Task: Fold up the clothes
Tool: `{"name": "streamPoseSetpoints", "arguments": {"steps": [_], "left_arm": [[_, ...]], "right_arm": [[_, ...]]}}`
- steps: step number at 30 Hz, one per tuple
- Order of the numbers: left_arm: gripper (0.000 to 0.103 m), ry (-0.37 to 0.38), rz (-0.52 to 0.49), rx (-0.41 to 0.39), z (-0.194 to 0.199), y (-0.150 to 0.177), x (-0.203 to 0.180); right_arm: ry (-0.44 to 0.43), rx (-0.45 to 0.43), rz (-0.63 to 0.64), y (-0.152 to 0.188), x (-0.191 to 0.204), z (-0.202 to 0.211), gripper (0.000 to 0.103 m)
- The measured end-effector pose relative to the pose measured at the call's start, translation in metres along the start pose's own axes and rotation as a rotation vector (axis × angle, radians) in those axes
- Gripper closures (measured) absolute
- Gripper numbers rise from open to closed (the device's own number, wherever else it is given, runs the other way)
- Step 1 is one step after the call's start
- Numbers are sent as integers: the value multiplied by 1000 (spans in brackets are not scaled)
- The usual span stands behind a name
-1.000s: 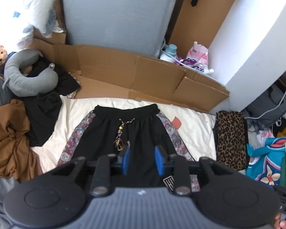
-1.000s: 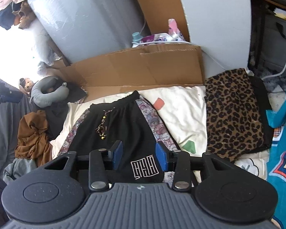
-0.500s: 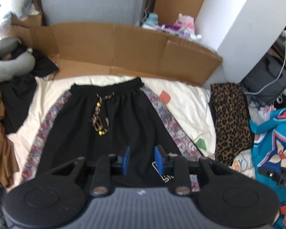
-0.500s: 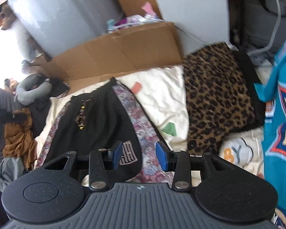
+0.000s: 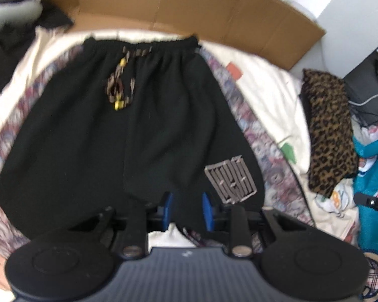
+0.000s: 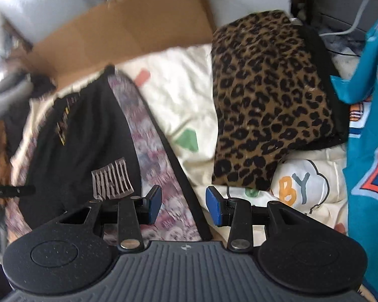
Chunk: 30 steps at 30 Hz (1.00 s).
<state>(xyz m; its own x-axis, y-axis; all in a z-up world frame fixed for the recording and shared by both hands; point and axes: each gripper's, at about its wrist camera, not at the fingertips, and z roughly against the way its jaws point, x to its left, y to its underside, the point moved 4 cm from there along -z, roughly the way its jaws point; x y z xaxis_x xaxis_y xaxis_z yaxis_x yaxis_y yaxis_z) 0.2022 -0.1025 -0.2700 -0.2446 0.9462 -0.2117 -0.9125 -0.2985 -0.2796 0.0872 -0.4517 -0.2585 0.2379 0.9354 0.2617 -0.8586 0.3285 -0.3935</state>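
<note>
Black shorts (image 5: 128, 125) with patterned side stripes, a tied drawstring and a grey logo lie flat on a cream sheet (image 5: 259, 85), waistband at the far end. My left gripper (image 5: 186, 209) is open and empty, just above the shorts' near hem at the crotch. In the right wrist view the shorts (image 6: 88, 136) lie to the left. My right gripper (image 6: 183, 207) is open and empty over the right leg's patterned stripe (image 6: 153, 151) at its outer hem corner.
A folded leopard-print garment (image 6: 264, 95) lies right of the shorts, with a teal printed cloth (image 6: 368, 151) beyond it. Cardboard (image 5: 189, 12) lines the far side. A grey neck pillow (image 5: 10, 12) and dark clothes lie at the far left.
Both grippers have moved forward and down towards the shorts' near hem. The right gripper has shifted right to the outer stripe. Both stay open.
</note>
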Motion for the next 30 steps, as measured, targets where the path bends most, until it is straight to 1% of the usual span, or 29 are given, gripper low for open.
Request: {"name": "streamPoseSetpoints", "arguments": {"steps": [4,8,11,12,15,19,23,25,26,27,28,30], "left_arm": [[80,4,13,16,-16,14,6],[80,24,8,16,-26,22,10],[80,27,5,-5,-34,28,14],[80,27,5,-12,-36,30,15],[80,40,45,-7,-47,39,22],[80,37,67,7,-58,49,31],[80,62,84,46,-67,57,34],[79,68,82,50,-70,59,31],[79,67,82,56,-73,59,30],[79,63,86,63,-76,60,30],[79,59,99,59,-79,60,31],[79,67,129,55,-82,60,34]], "right_arm": [[19,45,67,15,3,-25,57],[37,91,134,30,5,-50,57],[51,120,180,41,7,-67,57],[56,123,186,44,6,-71,57],[88,128,204,51,3,-80,57],[72,112,190,50,-1,-84,57],[70,141,212,53,1,-94,57],[71,154,227,55,3,-97,60],[72,156,237,56,5,-97,68],[75,159,247,56,6,-98,79],[77,163,255,56,7,-98,82],[74,169,256,55,9,-98,94]]}}
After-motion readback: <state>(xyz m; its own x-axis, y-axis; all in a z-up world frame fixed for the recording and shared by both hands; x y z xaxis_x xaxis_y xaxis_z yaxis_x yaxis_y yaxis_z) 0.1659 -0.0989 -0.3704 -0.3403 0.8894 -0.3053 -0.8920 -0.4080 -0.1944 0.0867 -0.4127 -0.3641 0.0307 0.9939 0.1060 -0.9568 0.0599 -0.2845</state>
